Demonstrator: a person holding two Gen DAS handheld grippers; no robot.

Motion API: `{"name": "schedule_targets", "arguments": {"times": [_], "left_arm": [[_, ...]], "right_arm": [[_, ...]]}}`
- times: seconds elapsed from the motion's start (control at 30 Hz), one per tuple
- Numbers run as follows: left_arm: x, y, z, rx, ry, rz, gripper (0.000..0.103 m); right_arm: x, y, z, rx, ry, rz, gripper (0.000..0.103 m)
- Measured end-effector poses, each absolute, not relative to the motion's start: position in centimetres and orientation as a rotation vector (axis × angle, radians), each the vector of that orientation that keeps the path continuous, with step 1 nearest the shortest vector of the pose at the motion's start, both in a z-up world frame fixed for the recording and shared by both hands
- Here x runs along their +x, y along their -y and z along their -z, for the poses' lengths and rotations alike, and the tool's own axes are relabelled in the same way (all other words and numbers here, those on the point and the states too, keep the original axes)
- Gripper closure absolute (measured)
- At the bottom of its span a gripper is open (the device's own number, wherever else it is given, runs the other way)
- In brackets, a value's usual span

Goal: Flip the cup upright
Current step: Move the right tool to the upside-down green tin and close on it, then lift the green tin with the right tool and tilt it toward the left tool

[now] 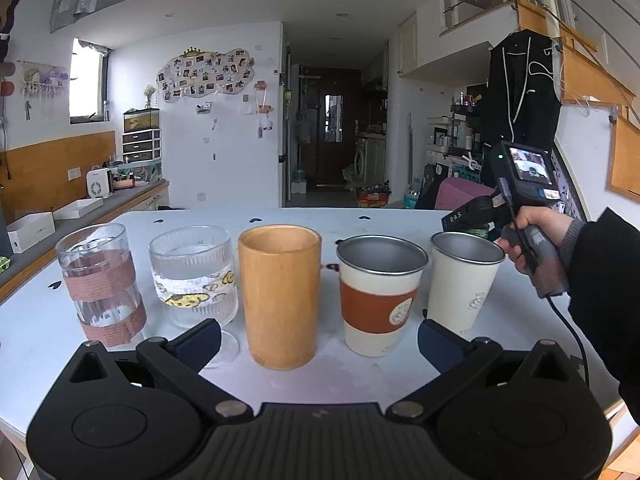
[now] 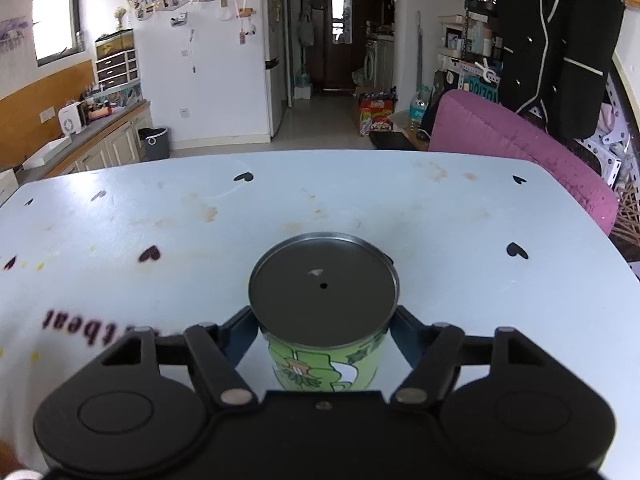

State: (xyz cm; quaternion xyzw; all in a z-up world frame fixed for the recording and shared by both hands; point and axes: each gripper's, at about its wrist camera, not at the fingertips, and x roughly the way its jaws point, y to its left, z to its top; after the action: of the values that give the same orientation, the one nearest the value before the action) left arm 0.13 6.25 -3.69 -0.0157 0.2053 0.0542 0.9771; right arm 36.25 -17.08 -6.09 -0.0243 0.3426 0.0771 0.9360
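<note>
In the right wrist view a green printed metal cup (image 2: 324, 292) stands upside down on the pale blue table (image 2: 440, 216), its flat dark base facing up. My right gripper (image 2: 323, 332) has its blue pads against both sides of the cup just under the base, shut on it. In the left wrist view my left gripper (image 1: 318, 340) is open and empty, low over the table in front of a row of upright cups. The right gripper's body (image 1: 524, 184) shows at the far right there, behind the white cup; the green cup is hidden.
The row holds a glass with brick-pattern bands (image 1: 100, 280), a ribbed glass with yellow print (image 1: 194, 276), a wooden cup (image 1: 280, 296), a metal cup with brown sleeve (image 1: 380, 292) and a white metal cup (image 1: 464, 276). A pink sofa (image 2: 520, 140) stands beyond the table.
</note>
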Motion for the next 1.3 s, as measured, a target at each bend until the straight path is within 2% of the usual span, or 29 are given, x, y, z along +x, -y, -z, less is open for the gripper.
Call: {"name": "schedule_targets", "arguments": {"times": [0.57, 0.83, 1.07, 1.13, 1.17, 1.2, 1.3], "left_arm": [[1.5, -0.6, 5.7, 0.013, -0.466, 0.127, 0.0], [3.5, 2.4, 8.2, 0.014, -0.529, 0.333, 0.0], [4.8, 4.3, 9.3, 0.059, -0.505, 0.38, 0.0], [5.4, 4.8, 9.7, 0.044, -0.487, 0.397, 0.0], [5.8, 5.1, 9.9, 0.035, -0.49, 0.41, 0.0], [6.1, 5.4, 10.2, 0.028, -0.494, 0.422, 0.0], [6.5, 6.3, 10.9, 0.026, -0.496, 0.447, 0.0]], "right_arm": [[22.6, 24.8, 5.9, -0.111, -0.697, -0.213, 0.03], [16.1, 25.0, 5.7, -0.175, -0.691, -0.348, 0.03], [13.3, 23.0, 5.6, -0.234, -0.69, -0.464, 0.03], [13.1, 22.4, 5.4, -0.259, -0.692, -0.485, 0.026], [13.2, 22.2, 5.3, -0.271, -0.696, -0.495, 0.014], [13.2, 22.1, 5.2, -0.285, -0.685, -0.491, 0.008], [13.5, 21.7, 4.5, -0.308, -0.675, -0.471, 0.008]]}}
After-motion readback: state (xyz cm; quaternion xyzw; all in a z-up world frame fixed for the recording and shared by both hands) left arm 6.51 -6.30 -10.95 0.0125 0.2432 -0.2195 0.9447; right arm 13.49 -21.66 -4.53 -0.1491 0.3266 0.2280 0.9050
